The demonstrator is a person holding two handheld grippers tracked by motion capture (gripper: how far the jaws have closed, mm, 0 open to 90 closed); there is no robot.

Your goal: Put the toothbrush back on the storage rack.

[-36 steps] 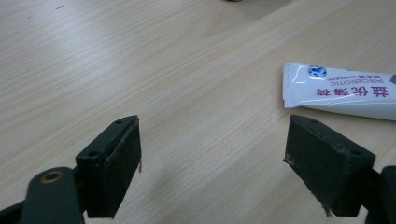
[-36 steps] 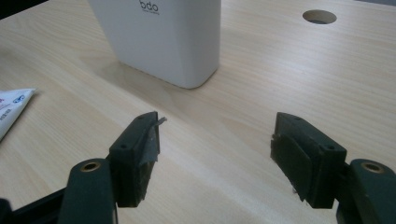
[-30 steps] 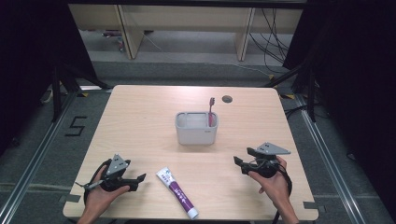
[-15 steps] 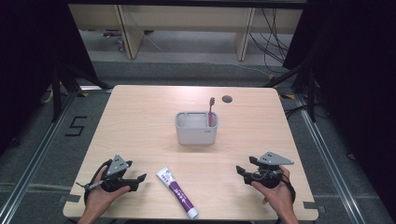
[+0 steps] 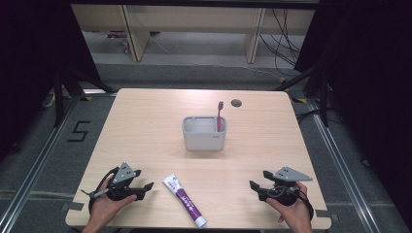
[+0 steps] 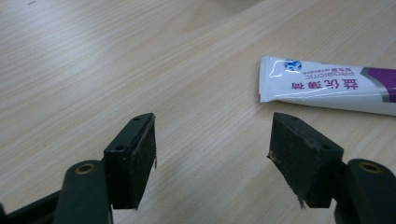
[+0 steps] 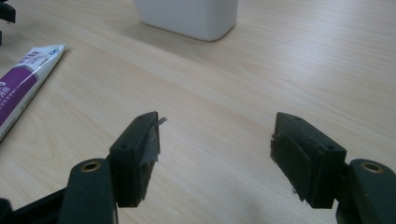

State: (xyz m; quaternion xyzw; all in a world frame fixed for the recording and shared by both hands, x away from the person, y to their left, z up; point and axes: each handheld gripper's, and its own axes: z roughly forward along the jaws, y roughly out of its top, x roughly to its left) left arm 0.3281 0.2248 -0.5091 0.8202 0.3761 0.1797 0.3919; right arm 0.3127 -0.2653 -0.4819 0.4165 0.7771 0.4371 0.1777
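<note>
While our left gripper and right gripper rest on the pale wooden table, jaws spread and empty, the left's just closing a little, dark curtains flank the grey floor.

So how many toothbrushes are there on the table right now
1. A pink toothbrush stands upright at the right end of the white holder in the middle of the table. The holder's walls could hide something lying inside.

Bare table all round; only white holder mid-table and toothpaste tube obstruct.
</note>
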